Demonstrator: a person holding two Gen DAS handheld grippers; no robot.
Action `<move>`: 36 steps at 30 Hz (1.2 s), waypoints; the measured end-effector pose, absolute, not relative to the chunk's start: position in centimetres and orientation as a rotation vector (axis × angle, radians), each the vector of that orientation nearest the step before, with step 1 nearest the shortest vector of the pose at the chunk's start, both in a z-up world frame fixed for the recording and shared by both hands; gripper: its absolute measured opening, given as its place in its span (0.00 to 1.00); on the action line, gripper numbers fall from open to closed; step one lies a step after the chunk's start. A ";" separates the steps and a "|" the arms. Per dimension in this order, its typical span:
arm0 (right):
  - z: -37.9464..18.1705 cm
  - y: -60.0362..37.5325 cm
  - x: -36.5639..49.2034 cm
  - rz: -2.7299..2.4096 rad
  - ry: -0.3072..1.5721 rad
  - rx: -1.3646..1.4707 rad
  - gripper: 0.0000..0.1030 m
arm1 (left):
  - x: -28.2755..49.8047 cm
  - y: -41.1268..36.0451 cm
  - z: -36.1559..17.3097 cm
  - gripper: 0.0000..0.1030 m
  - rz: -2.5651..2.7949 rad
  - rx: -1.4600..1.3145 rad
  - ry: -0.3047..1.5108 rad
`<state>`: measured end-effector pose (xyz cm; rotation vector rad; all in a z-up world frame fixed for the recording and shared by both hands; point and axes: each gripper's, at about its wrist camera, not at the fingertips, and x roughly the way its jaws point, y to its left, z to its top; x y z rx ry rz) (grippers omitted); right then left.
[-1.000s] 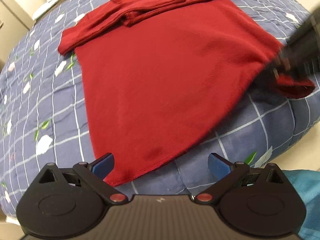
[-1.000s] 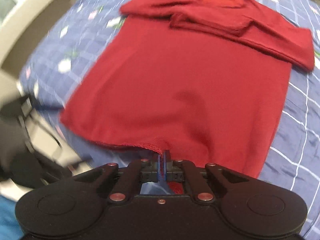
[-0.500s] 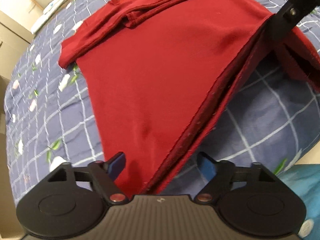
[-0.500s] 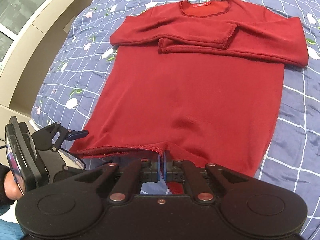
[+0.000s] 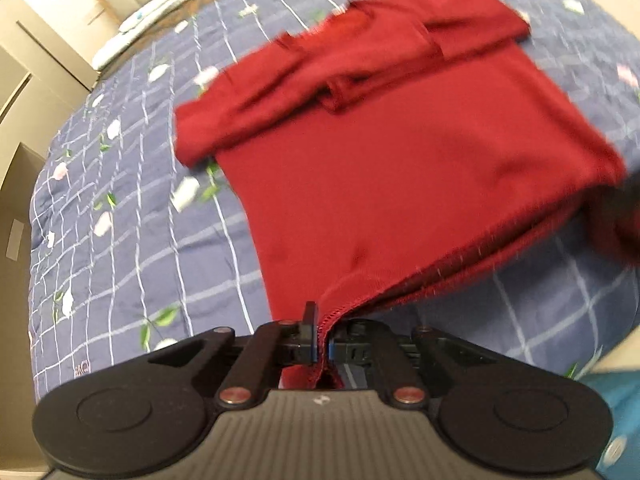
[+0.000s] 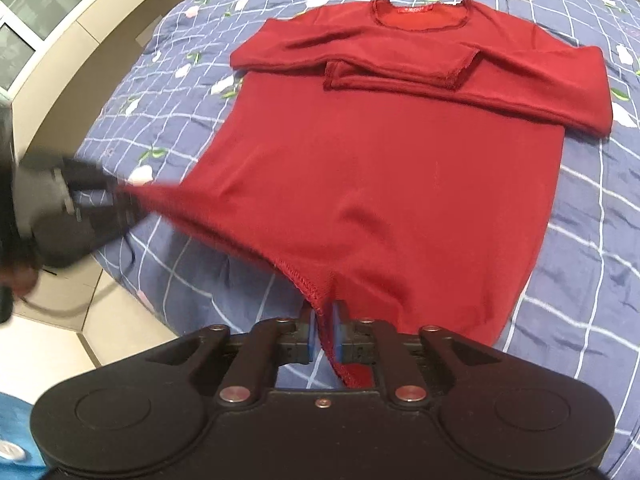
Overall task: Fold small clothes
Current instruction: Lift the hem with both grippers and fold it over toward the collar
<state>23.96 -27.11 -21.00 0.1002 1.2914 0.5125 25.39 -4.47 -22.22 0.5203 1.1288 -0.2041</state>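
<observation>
Both grippers, left gripper and right gripper, are matte black with blue-padded jaws, round side discs and red-brown pivot screws.

Setting: a bedroom in a home.
The work surface is a bed covered by a blue quilt with a white grid and flower print. Folded bedding lies at its far end, pale cabinet panels stand beside it, and a window adjoins.

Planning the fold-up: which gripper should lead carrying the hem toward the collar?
Neither clearly: left gripper and right gripper both clamp the red sweater's hem. Move together.
</observation>
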 end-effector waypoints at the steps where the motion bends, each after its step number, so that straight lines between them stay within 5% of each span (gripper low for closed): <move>1: -21.1 -27.0 23.7 0.507 1.287 0.089 0.19 | 25.9 -4.6 -21.6 0.04 -0.201 0.508 1.120; 9: -21.8 -24.9 20.6 0.437 1.194 -0.062 0.65 | 28.0 -6.2 -17.6 0.04 -0.219 0.481 1.046; 16: -24.2 -23.1 18.1 0.283 1.122 -0.329 0.66 | 28.1 -7.3 -15.0 0.04 -0.245 0.491 1.000; 22: -23.8 -25.7 17.0 0.224 1.059 -0.428 0.48 | 27.7 -6.9 -13.7 0.04 -0.239 0.493 0.989; 24: -23.3 -26.6 16.6 0.245 1.024 -0.451 0.21 | 27.6 -6.7 -13.8 0.04 -0.236 0.493 1.001; 26: -22.6 -27.1 16.4 0.274 0.993 -0.485 0.08 | 27.3 -6.6 -14.1 0.04 -0.236 0.501 1.014; 36: -19.3 -28.0 14.8 0.394 0.944 -0.605 0.02 | 23.4 -5.2 -14.4 0.03 -0.245 0.562 1.006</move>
